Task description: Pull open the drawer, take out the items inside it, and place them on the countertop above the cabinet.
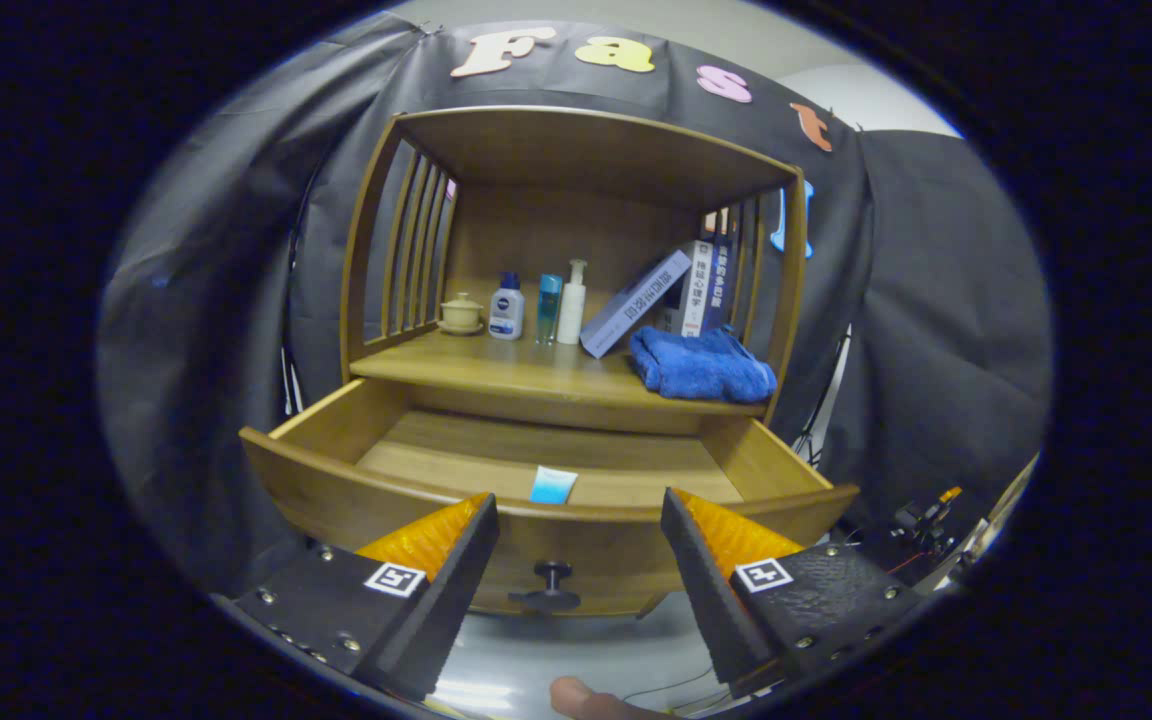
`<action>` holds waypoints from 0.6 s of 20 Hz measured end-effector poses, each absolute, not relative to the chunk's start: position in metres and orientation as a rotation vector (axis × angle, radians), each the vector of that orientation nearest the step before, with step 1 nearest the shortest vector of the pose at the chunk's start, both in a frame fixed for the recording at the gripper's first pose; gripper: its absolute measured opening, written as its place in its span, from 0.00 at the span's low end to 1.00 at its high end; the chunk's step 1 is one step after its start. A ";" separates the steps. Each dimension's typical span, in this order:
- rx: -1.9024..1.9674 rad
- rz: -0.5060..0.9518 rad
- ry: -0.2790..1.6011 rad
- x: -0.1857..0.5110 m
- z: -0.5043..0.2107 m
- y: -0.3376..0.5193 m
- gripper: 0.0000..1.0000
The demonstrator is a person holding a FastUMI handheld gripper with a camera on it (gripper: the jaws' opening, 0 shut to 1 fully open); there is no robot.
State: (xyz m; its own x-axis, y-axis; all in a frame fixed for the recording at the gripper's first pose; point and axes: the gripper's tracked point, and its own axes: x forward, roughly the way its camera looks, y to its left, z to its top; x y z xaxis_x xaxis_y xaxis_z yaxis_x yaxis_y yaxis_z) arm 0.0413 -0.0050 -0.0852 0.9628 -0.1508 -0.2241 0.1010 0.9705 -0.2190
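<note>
Drawer [416,470] is out, gripper [576,545] gaping wide with nothing in it. Small blue packet [552,485], maybe a sachet, lies at 12 o'clock just beyond the fingers; flat, so it could skid away.

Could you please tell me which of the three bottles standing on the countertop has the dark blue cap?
The leftmost bottle, squat and white, next to the small lidded cup. The middle one is clear teal; the right one is a white pump bottle. The gripper is open, before the drawer.
</note>
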 end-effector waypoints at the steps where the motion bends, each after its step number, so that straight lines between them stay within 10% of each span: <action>1: -0.193 -0.134 0.250 0.047 -0.077 -0.004 0.97; 12: -0.137 -0.110 0.583 0.131 -0.100 -0.005 0.97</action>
State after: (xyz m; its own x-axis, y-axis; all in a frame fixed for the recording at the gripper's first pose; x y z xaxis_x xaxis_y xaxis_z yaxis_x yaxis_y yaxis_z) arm 0.1307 -0.0046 -0.1005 0.8291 -0.1419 -0.5407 0.0646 0.9851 -0.1594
